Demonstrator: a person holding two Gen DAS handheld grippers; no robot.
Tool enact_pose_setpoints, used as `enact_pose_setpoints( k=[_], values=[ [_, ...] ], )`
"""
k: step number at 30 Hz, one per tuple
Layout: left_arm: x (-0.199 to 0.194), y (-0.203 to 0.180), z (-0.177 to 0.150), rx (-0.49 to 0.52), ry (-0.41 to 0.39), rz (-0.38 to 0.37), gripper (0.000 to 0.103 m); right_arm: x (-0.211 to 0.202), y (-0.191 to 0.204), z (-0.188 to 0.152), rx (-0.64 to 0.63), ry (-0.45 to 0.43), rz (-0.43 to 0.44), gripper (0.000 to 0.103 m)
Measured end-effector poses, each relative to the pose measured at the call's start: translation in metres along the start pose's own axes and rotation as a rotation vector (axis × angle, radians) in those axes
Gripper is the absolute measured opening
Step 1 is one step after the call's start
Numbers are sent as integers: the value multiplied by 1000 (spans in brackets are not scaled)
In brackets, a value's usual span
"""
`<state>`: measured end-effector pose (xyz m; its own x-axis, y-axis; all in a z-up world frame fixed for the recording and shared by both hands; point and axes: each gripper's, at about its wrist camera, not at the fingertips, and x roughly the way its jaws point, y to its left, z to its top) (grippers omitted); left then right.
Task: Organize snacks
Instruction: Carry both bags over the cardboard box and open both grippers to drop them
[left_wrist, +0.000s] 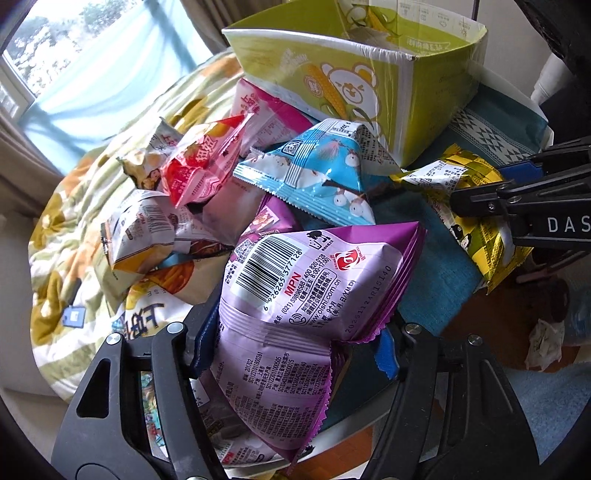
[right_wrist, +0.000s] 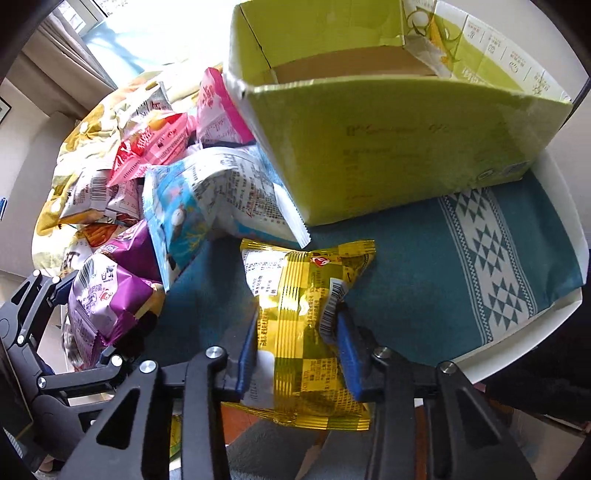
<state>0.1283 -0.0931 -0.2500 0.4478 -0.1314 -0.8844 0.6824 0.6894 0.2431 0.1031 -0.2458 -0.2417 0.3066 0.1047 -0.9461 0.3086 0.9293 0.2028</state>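
Note:
My left gripper (left_wrist: 295, 343) is shut on a purple snack bag (left_wrist: 310, 291), held at the near edge of the snack pile; it also shows in the right wrist view (right_wrist: 107, 295). My right gripper (right_wrist: 295, 347) is shut on a yellow-gold snack bag (right_wrist: 306, 325), which also shows in the left wrist view (left_wrist: 476, 206). A green open cardboard box (left_wrist: 369, 70) stands behind on the teal cloth; its inside (right_wrist: 351, 62) looks empty. A blue bag (left_wrist: 314, 173) leans against the box.
Several more bags lie in a pile to the left: red (left_wrist: 199, 162), pink (left_wrist: 258, 110), white-orange (left_wrist: 140, 229). A teal patterned cloth (right_wrist: 461, 251) covers the white table (right_wrist: 517, 347). A floral blanket (left_wrist: 74, 206) lies at the far left.

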Motion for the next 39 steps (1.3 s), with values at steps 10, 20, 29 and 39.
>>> enact_pose_setpoints(
  k=[10, 20, 29, 39],
  values=[
    [-51, -6, 8, -99, -58, 100, 64, -53, -7, -12, -83, -95, 36, 35],
    [-107, -22, 60, -203, -180, 154, 64, -105, -13, 2, -179, -219, 91, 35],
    [-126, -21, 143, -235, -277, 140, 64, -152, -40, 52, -260, -350, 105, 35],
    [-57, -5, 251, -207, -245, 58, 64, -155, -69, 138, -198, -421, 78, 35]
  ],
)
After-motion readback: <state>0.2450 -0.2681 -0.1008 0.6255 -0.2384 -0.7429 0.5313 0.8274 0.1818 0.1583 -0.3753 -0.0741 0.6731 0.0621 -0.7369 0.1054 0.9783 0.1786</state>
